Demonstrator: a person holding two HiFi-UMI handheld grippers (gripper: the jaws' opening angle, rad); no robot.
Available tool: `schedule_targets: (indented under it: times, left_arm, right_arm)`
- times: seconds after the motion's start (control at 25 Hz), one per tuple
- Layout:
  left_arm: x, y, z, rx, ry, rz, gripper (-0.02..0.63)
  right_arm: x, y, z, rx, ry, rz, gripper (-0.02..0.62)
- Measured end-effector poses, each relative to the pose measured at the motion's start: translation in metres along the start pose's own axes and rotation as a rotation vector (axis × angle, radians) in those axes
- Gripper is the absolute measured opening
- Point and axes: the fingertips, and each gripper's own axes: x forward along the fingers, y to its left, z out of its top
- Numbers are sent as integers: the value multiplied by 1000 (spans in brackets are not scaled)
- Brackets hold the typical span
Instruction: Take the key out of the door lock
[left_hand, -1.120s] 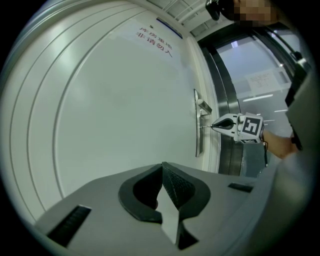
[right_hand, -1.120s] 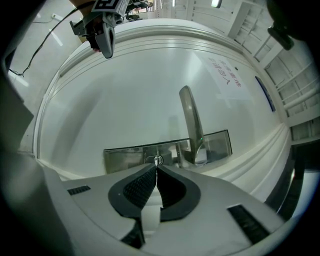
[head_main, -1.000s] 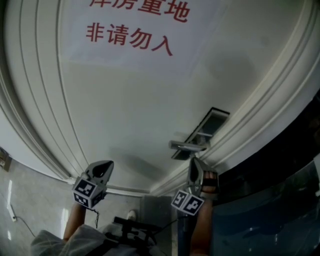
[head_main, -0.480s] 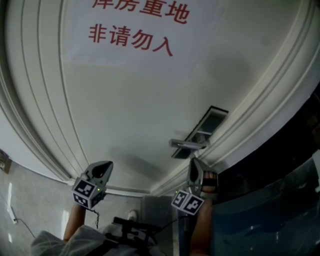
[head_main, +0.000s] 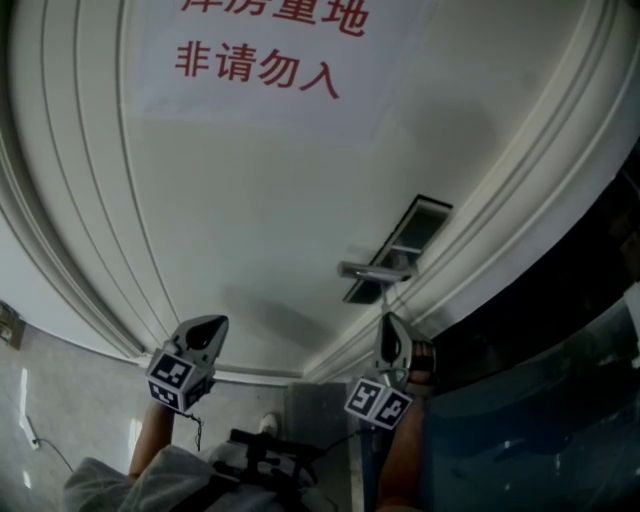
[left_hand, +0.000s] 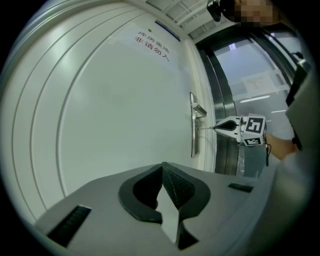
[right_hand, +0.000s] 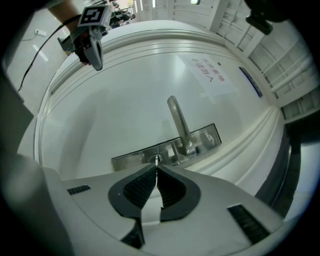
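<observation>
A steel lock plate (right_hand: 131, 158) with a lever handle (right_hand: 178, 120) sits on the white door (head_main: 250, 220). A thin key (right_hand: 157, 160) sticks out of the cylinder below the handle. My right gripper (right_hand: 157, 167) is shut on the key, fingertips close to the plate. In the left gripper view the key (left_hand: 205, 128) shows as a thin rod bridging the plate (left_hand: 193, 140) and the right gripper (left_hand: 216, 128). My left gripper (left_hand: 162, 165) is shut with nothing in it, held off to the left of the lock, away from the door (head_main: 205, 330).
A paper notice with red characters (head_main: 260, 70) hangs on the door above the lock. Raised mouldings frame the door panel (head_main: 70, 250). A dark glass and metal frame (head_main: 540, 380) runs along the door's right side, close to my right gripper.
In the head view the gap between the right gripper's tip and the handle has grown a little. The left gripper has barely shifted.
</observation>
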Motion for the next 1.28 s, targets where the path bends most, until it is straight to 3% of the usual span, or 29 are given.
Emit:
schedule_targets:
  times: [0.32,0.56,0.72,0.96,1.28]
  left_arm:
    - [-3,-14,0,14,0,-33,5]
    - [-10,-20,2,24,-4,-43,5]
    - [-16,-22,4,37,-8,-45,5]
    - [-25,-31,5,51,-2,-68,5]
    - [-38,-38,5,68,-4,-76,5]
  right_arm:
    - [-23,4,-5,190,12,-17,20]
    - [-41,6,-14,418,21,-19,20]
    - [-53,11,-16,627,18,-24,20]
    - [-74,26,-5,968,34,49,20]
    - [-92,47,-9,1144,47,67,20]
